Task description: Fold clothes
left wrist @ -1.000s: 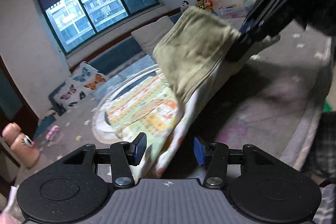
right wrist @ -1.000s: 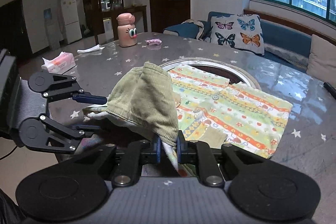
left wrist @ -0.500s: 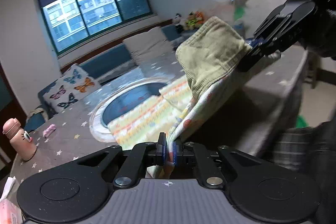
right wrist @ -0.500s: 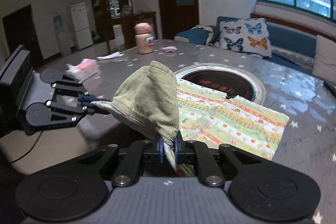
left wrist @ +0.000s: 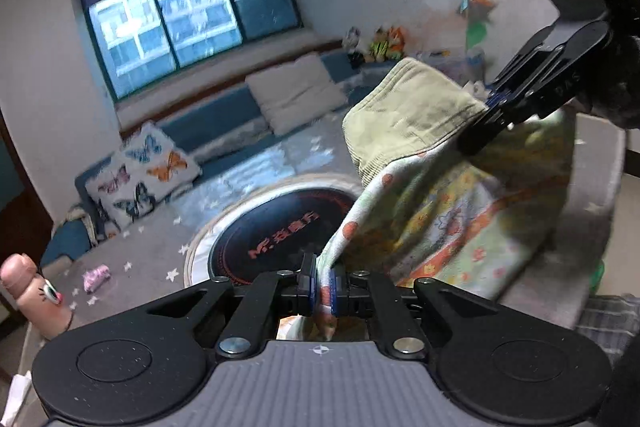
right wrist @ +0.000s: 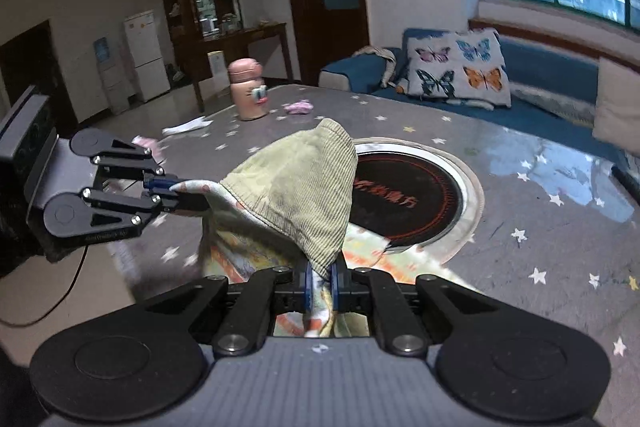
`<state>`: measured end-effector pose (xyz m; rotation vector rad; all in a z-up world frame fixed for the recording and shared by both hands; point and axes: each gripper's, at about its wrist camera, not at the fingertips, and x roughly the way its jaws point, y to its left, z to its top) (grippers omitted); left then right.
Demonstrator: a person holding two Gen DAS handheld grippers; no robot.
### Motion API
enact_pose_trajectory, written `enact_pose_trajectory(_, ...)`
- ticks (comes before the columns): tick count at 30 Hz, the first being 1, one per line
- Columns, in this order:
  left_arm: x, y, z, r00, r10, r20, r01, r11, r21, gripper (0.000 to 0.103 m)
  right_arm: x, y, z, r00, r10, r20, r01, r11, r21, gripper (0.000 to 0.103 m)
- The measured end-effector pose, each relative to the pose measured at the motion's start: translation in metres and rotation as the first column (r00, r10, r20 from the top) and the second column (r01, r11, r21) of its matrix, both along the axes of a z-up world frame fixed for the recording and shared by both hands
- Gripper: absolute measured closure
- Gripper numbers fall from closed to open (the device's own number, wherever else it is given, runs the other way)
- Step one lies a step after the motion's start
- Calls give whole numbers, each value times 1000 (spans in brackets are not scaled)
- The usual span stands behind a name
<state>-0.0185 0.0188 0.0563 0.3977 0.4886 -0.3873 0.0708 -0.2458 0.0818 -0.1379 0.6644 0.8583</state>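
Hanging stretched between two handheld grippers, a patterned child's garment [left wrist: 452, 223] with an olive corduroy collar [right wrist: 300, 187] is lifted above a grey star-print table [right wrist: 520, 195]. The left gripper [left wrist: 324, 287] and the right gripper [right wrist: 320, 283] each pinch its edge with fingers pressed together. A pink bottle [right wrist: 246, 93] stands well beyond.

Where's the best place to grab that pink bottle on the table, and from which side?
Grip the pink bottle around its straight body, below the wider cap, coming in level from the side. It stands upright on the table, and its near side looks open, so fingers could likely close across the body there.
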Motion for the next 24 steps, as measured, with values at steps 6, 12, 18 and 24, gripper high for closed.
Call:
enact_pose_trajectory(6,79,-1,-34,991,50,-121,-44,998,46,95,63,14,-32,997,-59,-51,58,998,-33,95)
enact_pose_trajectory(12,124,2,-72,969,120,-218,-110,992,57,87,108,25,-86,978,-173,-112,166,983,-76,83)
enact_pose_trajectory(18,122,7,-75,964,178,-195,-170,984,57,73,108,15,-100,957,-269,-108,267,963,-34,79)
enact_pose_trajectory(24,115,18,-67,946,265,-188,-266,964,18,73,79,13,-78,951,-308,-38,309,951,27,79)
